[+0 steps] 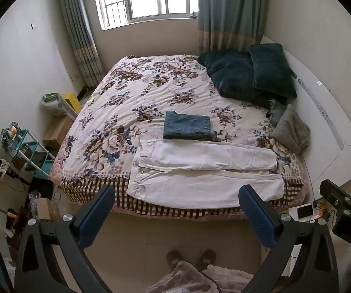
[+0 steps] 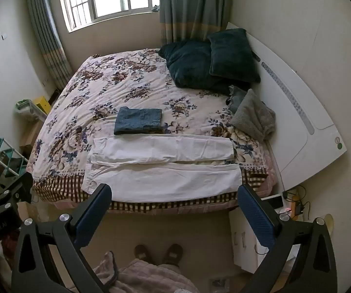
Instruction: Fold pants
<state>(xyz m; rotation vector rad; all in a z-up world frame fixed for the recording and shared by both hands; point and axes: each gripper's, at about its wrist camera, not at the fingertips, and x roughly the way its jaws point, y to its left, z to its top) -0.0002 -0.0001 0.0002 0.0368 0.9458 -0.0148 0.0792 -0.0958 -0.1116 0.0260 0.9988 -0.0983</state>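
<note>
White pants [image 1: 199, 173] [image 2: 160, 168] lie spread flat across the near edge of the flowered bed [image 1: 131, 102] [image 2: 97, 92], waist to the left and both legs running right, side by side. Just behind them rests a folded pair of blue jeans [image 1: 187, 128] [image 2: 138, 120]. My left gripper [image 1: 175, 193] hovers over the floor short of the bed edge, open, with nothing between its fingers. My right gripper [image 2: 174, 191] hangs in the same way, open and empty, apart from the pants. The right gripper's body [image 1: 346, 207] shows at the right edge of the left wrist view.
Dark teal pillows [image 1: 248, 73] [image 2: 212, 61] and a grey blanket [image 1: 292, 131] [image 2: 255, 119] lie at the bed's right by the white headboard [image 1: 329, 112]. A shelf rack [image 1: 29, 151] and boxes crowd the left floor. A white nightstand [image 2: 246, 239] stands right. The person's slippers [image 1: 191, 258] stand on the tiled floor.
</note>
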